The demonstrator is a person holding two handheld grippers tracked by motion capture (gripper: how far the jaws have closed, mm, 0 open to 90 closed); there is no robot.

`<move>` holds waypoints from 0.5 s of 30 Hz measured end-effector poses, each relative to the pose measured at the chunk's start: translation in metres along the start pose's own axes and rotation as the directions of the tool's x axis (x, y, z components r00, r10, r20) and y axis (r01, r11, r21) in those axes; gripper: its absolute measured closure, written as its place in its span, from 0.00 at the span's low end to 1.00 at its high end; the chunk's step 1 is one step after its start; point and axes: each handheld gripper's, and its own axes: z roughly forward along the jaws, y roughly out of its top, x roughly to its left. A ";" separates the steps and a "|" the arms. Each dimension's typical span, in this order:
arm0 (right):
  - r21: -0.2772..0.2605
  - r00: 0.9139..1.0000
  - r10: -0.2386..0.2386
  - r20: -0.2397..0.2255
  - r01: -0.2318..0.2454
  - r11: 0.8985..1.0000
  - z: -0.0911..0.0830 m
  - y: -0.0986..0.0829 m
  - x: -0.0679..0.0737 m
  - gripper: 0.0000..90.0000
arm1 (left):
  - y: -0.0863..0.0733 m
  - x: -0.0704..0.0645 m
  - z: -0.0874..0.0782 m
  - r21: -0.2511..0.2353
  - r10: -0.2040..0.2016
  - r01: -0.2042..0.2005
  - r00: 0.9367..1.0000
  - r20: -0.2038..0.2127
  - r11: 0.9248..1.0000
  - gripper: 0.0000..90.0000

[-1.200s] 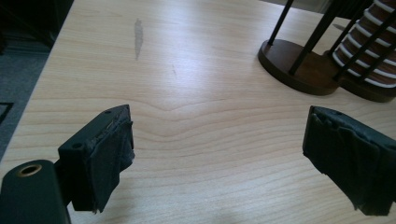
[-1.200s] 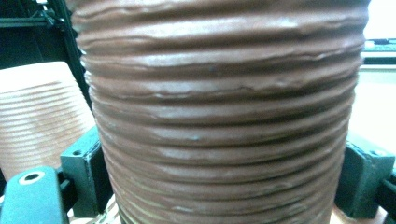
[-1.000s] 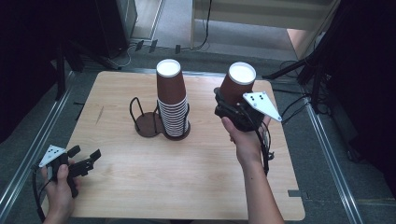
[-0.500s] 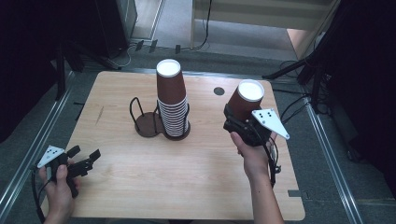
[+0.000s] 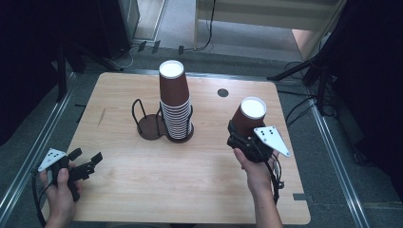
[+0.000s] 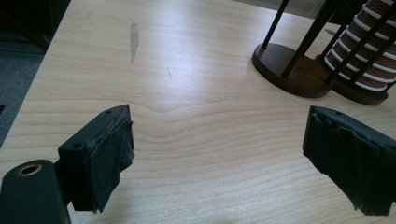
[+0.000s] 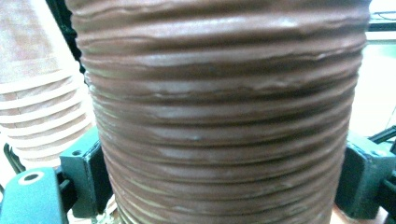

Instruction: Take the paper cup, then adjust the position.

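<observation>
Right gripper [image 5: 243,135] carried cup [image 5: 248,116] away from stack [image 5: 175,102].

Bench [image 5: 190,190]: wide bare strip along the near edge, running between the 2 hands.

Mid-bench obstacle: wire cup holder [image 5: 151,124] with 2 round bases, its far-right base carrying a tall stack of cups [image 5: 175,107]. The other base stands empty between upright wires.

Left gripper [image 5: 81,164], jaws apart, sits over bare wood at the near left corner, well apart from the holder.

Right gripper [image 5: 244,137] with its brown cup [image 5: 248,118] takes the right side, apart from the stack; open bench lies between.
</observation>
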 end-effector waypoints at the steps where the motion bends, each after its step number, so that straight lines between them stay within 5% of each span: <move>1: 0.004 1.000 0.001 -0.002 -0.001 1.000 -0.001 -0.002 0.000 0.13 | 0.000 -0.002 0.000 0.001 0.018 -0.018 1.000 -0.018 1.000 0.10; 8: 0.030 1.000 -0.002 0.022 0.001 1.000 0.000 -0.024 0.001 0.13 | 0.002 -0.011 0.003 0.021 0.083 -0.082 0.996 -0.045 0.996 0.10; 10: 0.036 1.000 -0.003 0.022 0.002 0.999 0.000 -0.027 0.002 0.12 | 0.006 -0.015 0.002 0.008 0.069 -0.069 0.997 -0.021 0.998 0.10; 15: 0.040 0.999 -0.011 0.032 0.010 0.999 0.002 -0.032 0.005 0.13 | 0.019 -0.038 0.004 0.003 0.135 -0.135 0.991 0.012 0.991 0.10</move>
